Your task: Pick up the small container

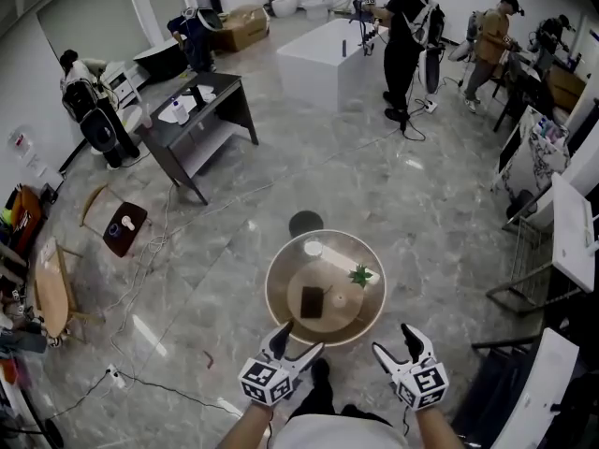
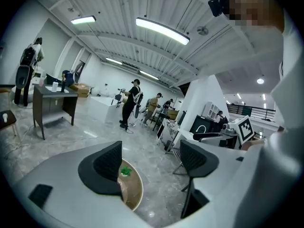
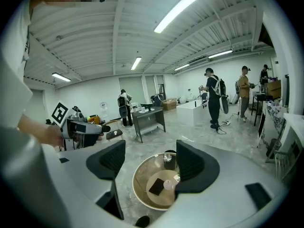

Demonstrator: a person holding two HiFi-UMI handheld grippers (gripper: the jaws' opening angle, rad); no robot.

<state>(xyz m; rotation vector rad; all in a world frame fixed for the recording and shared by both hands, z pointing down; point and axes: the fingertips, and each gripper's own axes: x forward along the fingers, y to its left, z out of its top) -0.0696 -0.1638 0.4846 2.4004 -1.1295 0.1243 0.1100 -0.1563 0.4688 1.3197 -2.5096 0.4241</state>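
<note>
A round glass table (image 1: 277,299) with a tan lower shelf stands on the floor in front of me. On its far edge sits a small clear container (image 1: 313,248), also in the right gripper view (image 3: 167,158). A small green plant (image 1: 360,274), a black square pad (image 1: 312,301) and a small white object (image 1: 339,299) are also on the table. My left gripper (image 1: 301,337) hovers open at the near left rim, nothing between its jaws (image 2: 151,158). My right gripper (image 1: 392,339) is open and empty at the near right rim (image 3: 149,160). Both are apart from the container.
A dark round object (image 1: 305,222) lies on the floor just beyond the table. Further off are a dark desk (image 1: 201,110), a white counter (image 1: 328,59), several standing people (image 1: 402,36), a small wooden stool (image 1: 124,224), floor cables (image 1: 140,382) and racks (image 1: 562,223) at the right.
</note>
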